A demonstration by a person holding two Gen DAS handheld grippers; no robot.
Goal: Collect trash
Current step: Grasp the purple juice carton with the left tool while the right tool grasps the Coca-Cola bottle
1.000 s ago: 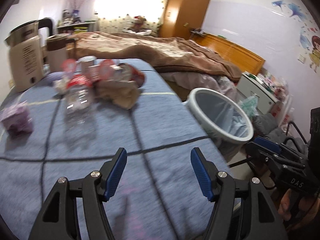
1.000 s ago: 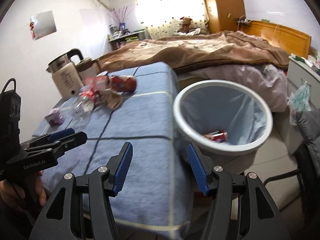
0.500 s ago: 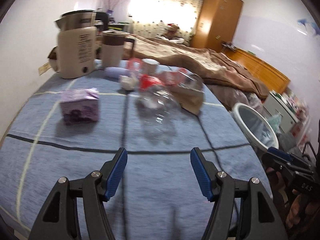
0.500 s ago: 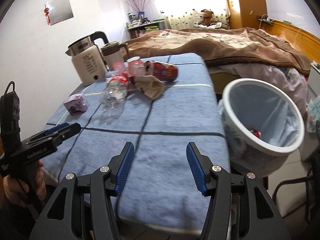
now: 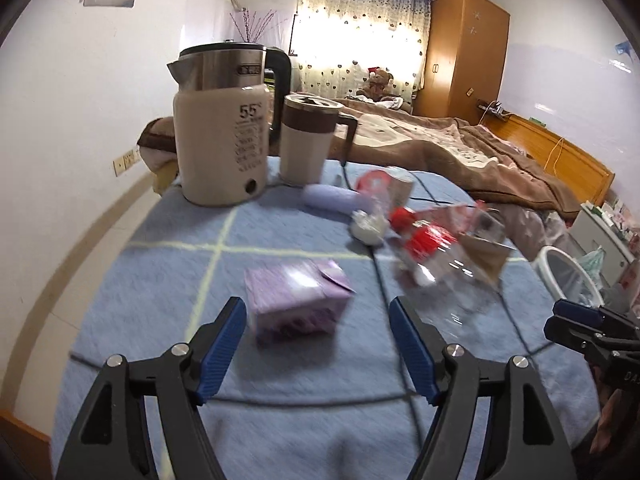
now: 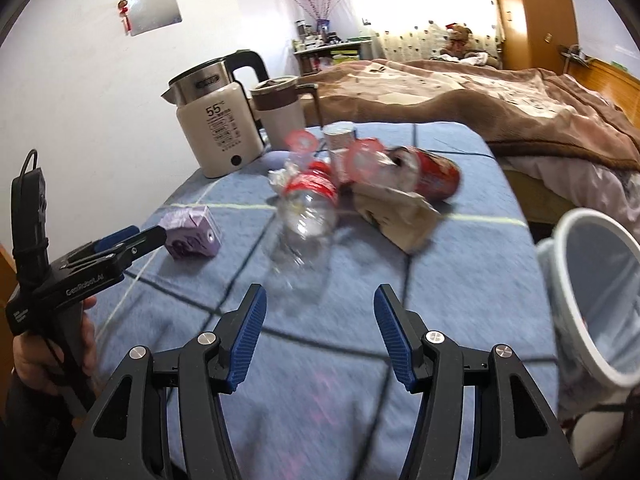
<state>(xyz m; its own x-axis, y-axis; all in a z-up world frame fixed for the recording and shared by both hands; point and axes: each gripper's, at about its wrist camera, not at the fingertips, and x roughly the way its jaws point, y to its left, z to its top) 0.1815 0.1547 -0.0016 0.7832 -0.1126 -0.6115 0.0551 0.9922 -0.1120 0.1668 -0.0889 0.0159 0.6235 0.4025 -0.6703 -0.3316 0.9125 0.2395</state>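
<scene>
Left wrist view: the left tool, ribbed blue pads on black arms, is opening wide with nothing gripped; just beyond its tips lies a blurred purple carton on the fuzzy blue checked bench. The right tool stands apart, empty, before a clear crumpled bottle with a red label, unreadable. Behind lie a tan paper bag and a red can. The cream kettle reads "55". The white bin beside the bench is cut off.
</scene>
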